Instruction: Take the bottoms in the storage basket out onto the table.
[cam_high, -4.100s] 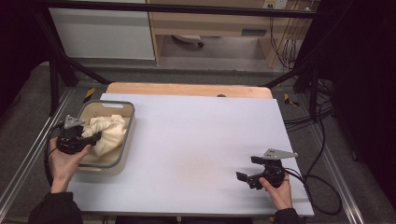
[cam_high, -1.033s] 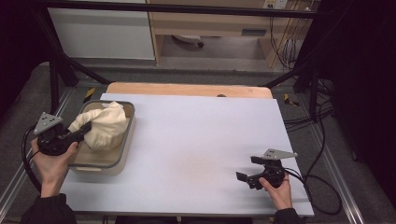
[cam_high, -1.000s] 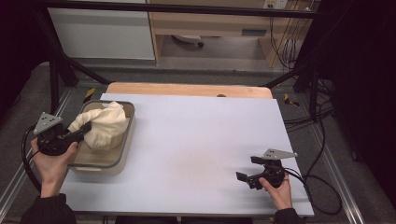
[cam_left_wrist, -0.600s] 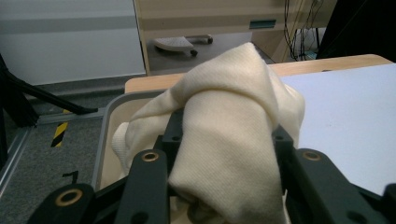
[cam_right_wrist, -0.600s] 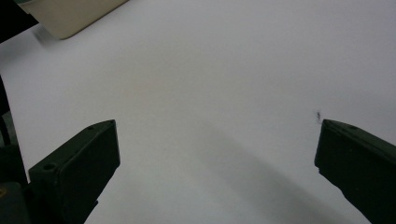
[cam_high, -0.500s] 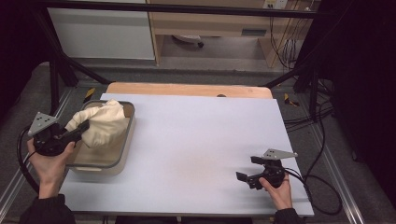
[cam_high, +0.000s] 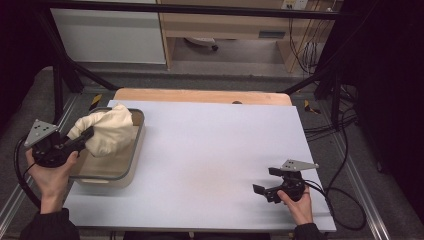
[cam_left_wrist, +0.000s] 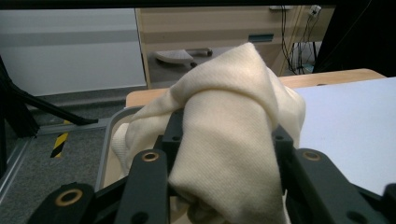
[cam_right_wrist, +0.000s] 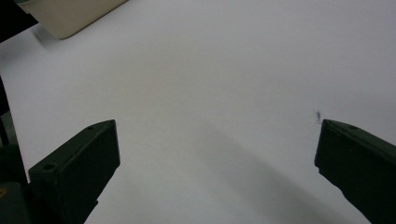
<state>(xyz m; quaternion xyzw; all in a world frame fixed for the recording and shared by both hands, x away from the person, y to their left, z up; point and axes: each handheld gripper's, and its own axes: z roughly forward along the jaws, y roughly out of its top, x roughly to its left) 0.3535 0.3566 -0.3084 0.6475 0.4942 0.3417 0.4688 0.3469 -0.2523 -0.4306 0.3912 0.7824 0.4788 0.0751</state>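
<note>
Jaws first: from the high view, my left gripper (cam_high: 80, 142) at the left edge of the frame is clamped on one cream cloth (cam_high: 106, 130), lifted just above one grey tray (cam_high: 134, 160) on the white table (cam_high: 215, 150). My right gripper (cam_high: 264, 189), lower right, sits with its jaws spread wide and nothing between them.

Left gripper view: the cloth (cam_left_wrist: 229, 126) bulges up between my jaws in the middle of the frame. It looks soft, light and floppy, so I judge a pinch on a bunched fold holds best.

Right gripper view: bare table (cam_right_wrist: 210, 84), and a tray corner (cam_right_wrist: 70, 16) at upper left.
</note>
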